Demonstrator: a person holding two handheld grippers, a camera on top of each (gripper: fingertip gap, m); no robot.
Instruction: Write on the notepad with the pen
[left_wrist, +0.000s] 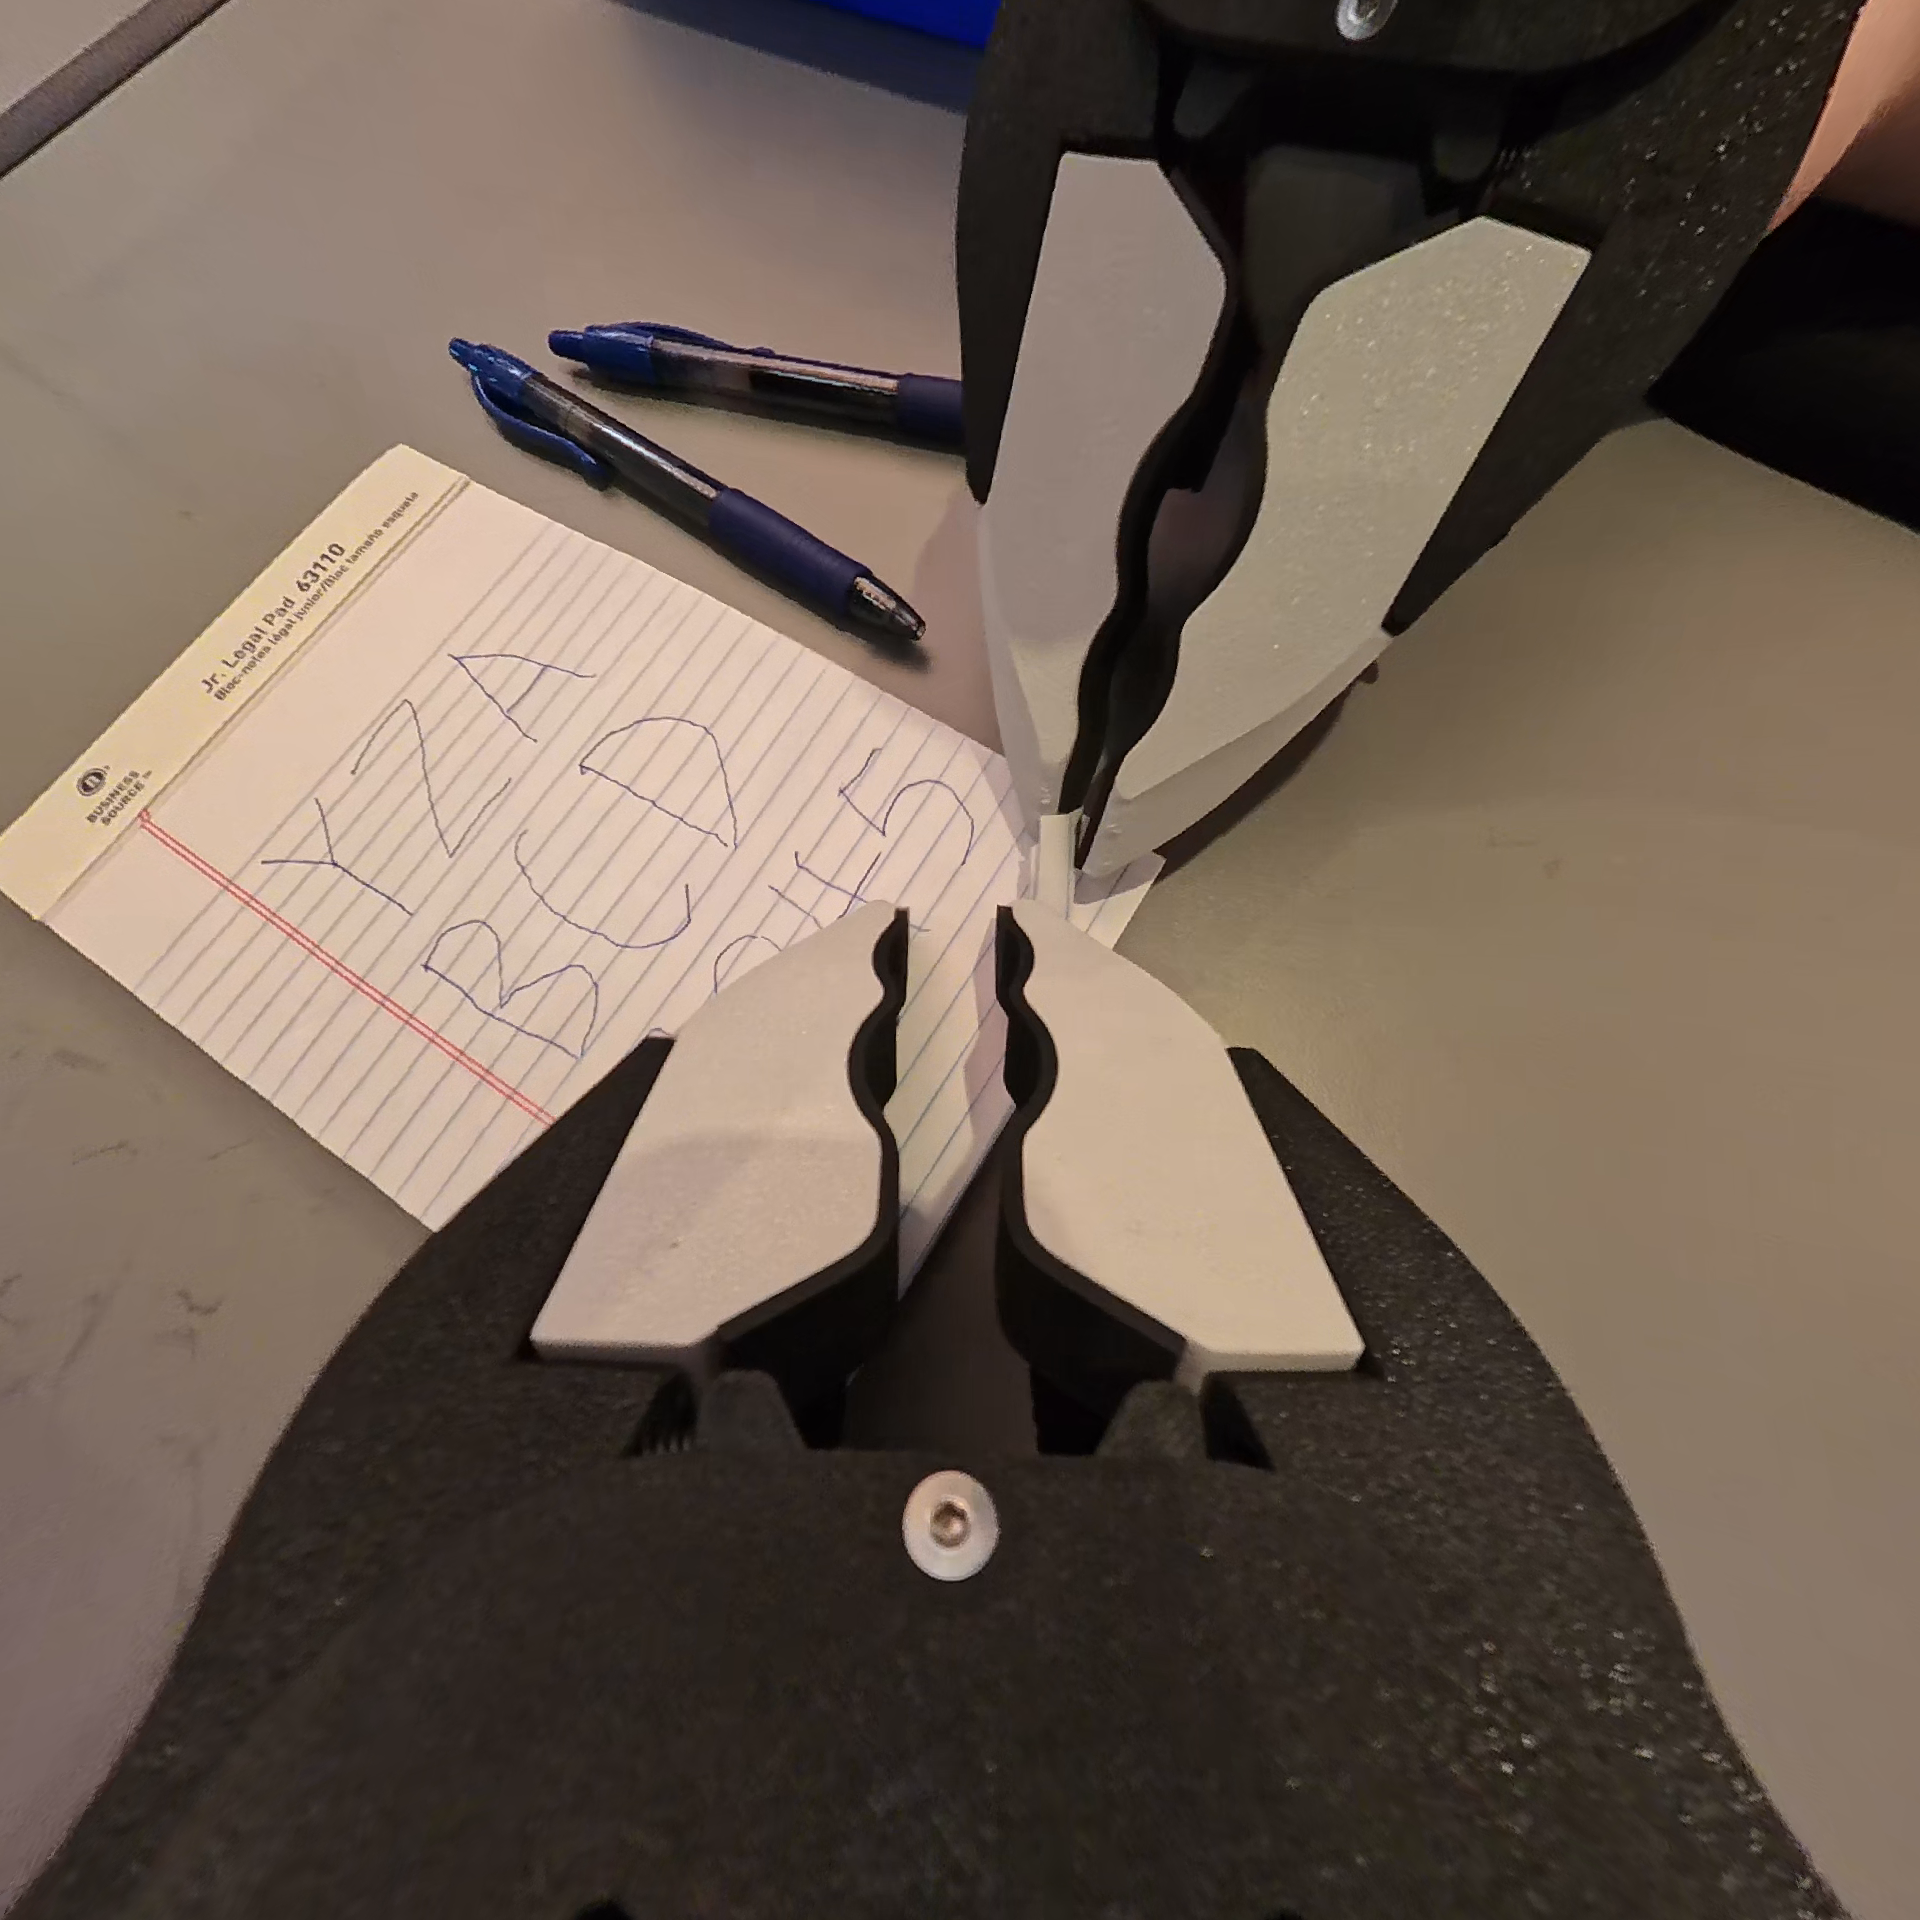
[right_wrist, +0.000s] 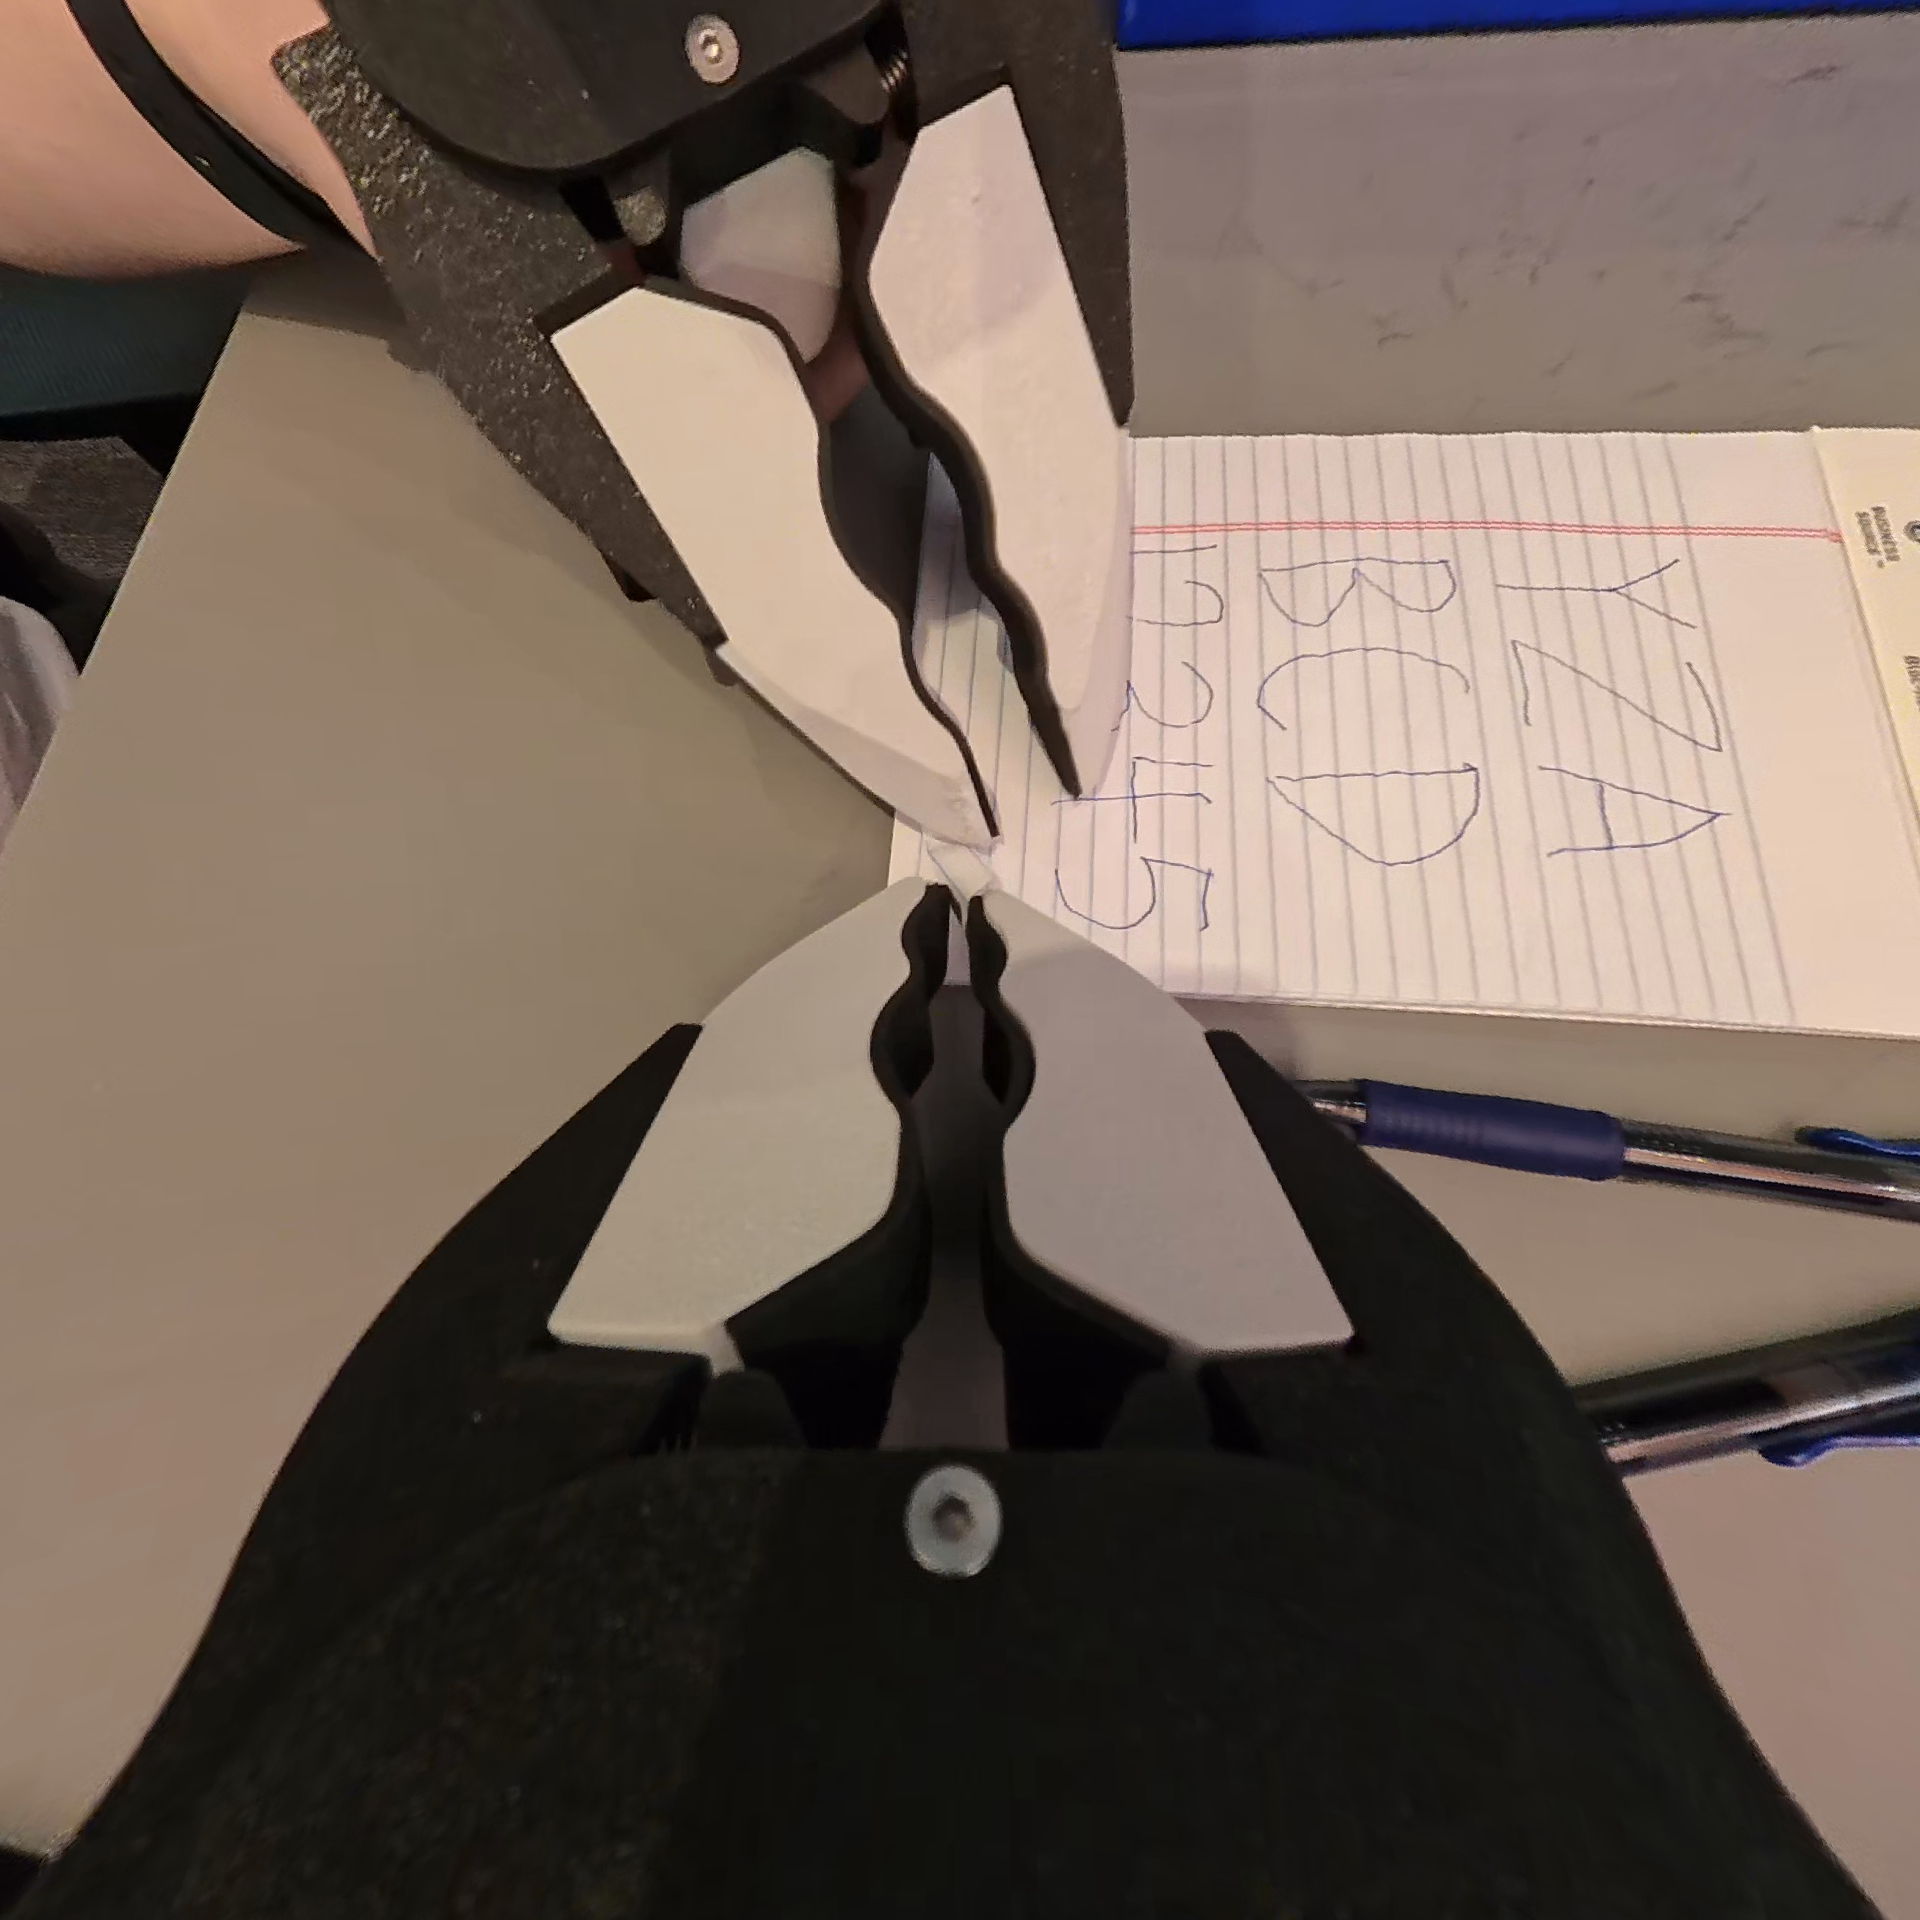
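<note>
While both pens (left_wrist: 686, 488) lie idle on grey desk (left_wrist: 1507, 1039) beside legal pad (left_wrist: 436, 831), right gripper (left_wrist: 1075, 831) pinches pad's lifted corner sheet (left_wrist: 1060, 868); left gripper (left_wrist: 951, 914) jaws slightly parted over same corner, holding nothing.

The left claw (left_wrist: 951, 914) hides the notepad's (left_wrist: 312, 831) lower handwriting.

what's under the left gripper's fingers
The notepad: its lined top sheet shows through the gap in the left gripper. The fingers cover part of the handwriting there.
</note>
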